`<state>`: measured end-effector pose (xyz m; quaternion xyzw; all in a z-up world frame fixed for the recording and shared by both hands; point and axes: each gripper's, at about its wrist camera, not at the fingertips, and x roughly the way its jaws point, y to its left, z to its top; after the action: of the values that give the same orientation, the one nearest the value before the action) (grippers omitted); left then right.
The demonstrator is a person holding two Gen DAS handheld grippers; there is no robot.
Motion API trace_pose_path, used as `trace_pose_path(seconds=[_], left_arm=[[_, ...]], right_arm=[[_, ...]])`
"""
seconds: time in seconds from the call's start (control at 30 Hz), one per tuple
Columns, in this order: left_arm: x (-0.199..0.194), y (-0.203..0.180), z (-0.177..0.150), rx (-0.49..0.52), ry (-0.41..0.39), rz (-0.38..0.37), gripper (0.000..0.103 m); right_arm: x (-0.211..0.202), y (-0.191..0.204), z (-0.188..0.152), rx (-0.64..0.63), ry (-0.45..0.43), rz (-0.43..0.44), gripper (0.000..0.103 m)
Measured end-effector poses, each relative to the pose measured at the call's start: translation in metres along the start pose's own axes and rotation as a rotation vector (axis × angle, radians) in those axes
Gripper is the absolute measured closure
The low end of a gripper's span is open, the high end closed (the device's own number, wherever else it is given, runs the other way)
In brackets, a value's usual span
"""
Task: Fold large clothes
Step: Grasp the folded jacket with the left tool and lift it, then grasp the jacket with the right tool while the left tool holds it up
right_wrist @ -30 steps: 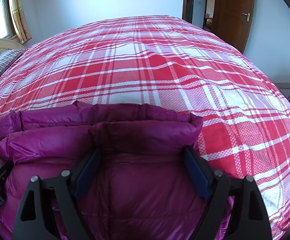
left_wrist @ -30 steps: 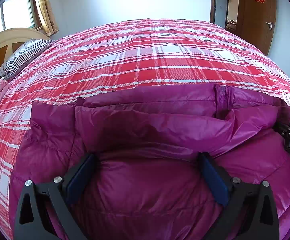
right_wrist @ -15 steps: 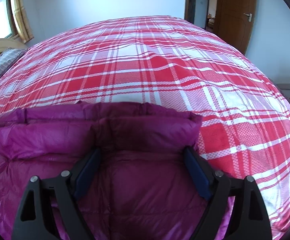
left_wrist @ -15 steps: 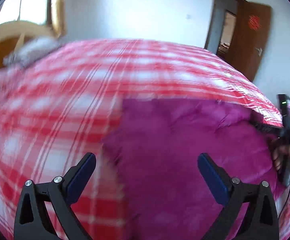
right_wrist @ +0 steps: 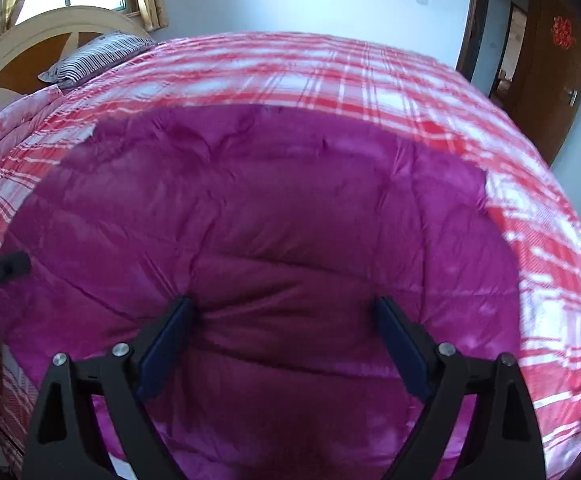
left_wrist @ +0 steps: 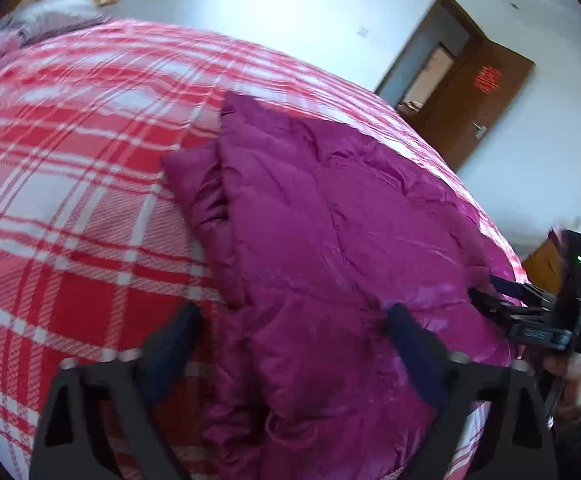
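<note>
- Purple puffer jacket [right_wrist: 274, 208] lies spread across the near edge of the red plaid bed [right_wrist: 410, 80].
- Right gripper [right_wrist: 284, 344] above it, jaws opening, padding bunched between them.
- Striped pillow [right_wrist: 94, 56] at the headboard corner.

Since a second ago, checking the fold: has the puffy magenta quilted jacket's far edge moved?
Yes. The jacket now lies flatter, its far edge further up the red plaid bedspread toward the striped pillow.

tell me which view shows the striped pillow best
The right wrist view: the striped pillow sits sharp against the headboard, with its dark and light stripes clear. In the left wrist view it is only a blurred grey patch at the top left corner, stripes unreadable.
</note>
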<state>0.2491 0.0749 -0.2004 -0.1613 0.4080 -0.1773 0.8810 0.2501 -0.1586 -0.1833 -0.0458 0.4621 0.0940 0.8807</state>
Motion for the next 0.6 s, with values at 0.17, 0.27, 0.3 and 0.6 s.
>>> trace_pose_path(seconds=[0.17,0.27,0.3,0.6], left_arm=[[-0.009,-0.012,0.002,0.006,-0.021,-0.069,0.078],[-0.030,-0.025,0.012,0.002,-0.069,-0.104,0.083],[-0.040,-0.036,0.016,0.024,-0.092,-0.118,0.083],[-0.078,-0.171,0.044,0.253,-0.157,-0.203,0.084]], right_arm=[[0.015,-0.004,-0.001,0.006,0.035,0.000,0.000],[0.012,-0.005,-0.004,0.001,0.031,0.014,0.000],[0.011,-0.007,-0.005,0.005,0.028,0.021,0.000],[0.005,-0.016,-0.008,-0.006,0.001,0.105,0.000]])
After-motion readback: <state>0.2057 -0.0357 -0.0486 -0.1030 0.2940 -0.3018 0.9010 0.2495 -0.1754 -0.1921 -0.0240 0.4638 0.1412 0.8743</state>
